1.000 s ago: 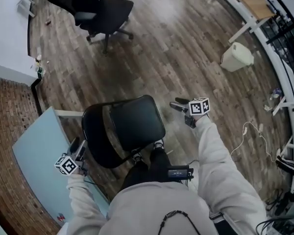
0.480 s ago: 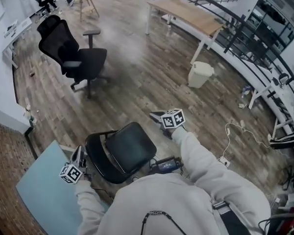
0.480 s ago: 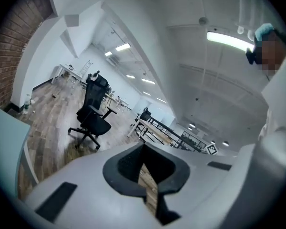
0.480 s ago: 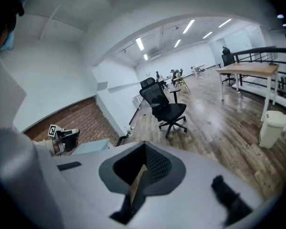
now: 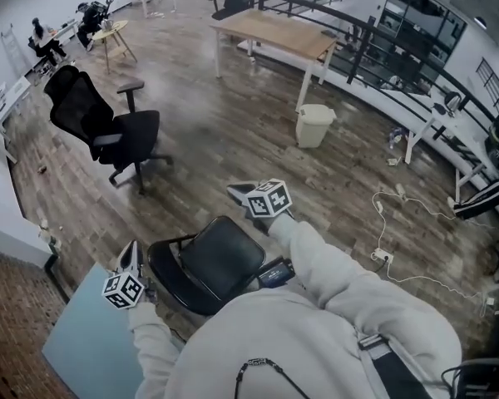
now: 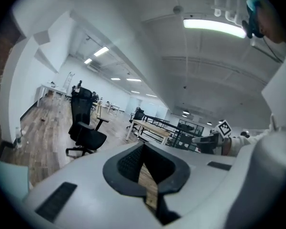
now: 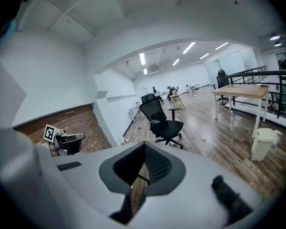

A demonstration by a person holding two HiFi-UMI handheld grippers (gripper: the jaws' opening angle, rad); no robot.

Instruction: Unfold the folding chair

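Observation:
The black folding chair stands on the wood floor right in front of the person, seat facing up, its tube frame curving round the left side. My left gripper hovers just left of the frame, apart from it, jaws together and empty. My right gripper hangs past the seat's far edge, also shut on nothing. In the left gripper view the left gripper points out across the room, with the right gripper at the right. In the right gripper view the right gripper likewise points level, with the left gripper at the left.
A black office chair stands at the far left. A white waste bin sits by a wooden desk beyond. A white cable trails on the floor at right. A pale blue panel and brick wall lie at lower left.
Both grippers have risen away from the chair, the right one more. The right gripper's jaws, spread one second ago, now sit together. The head view has tipped up and takes in more of the room.

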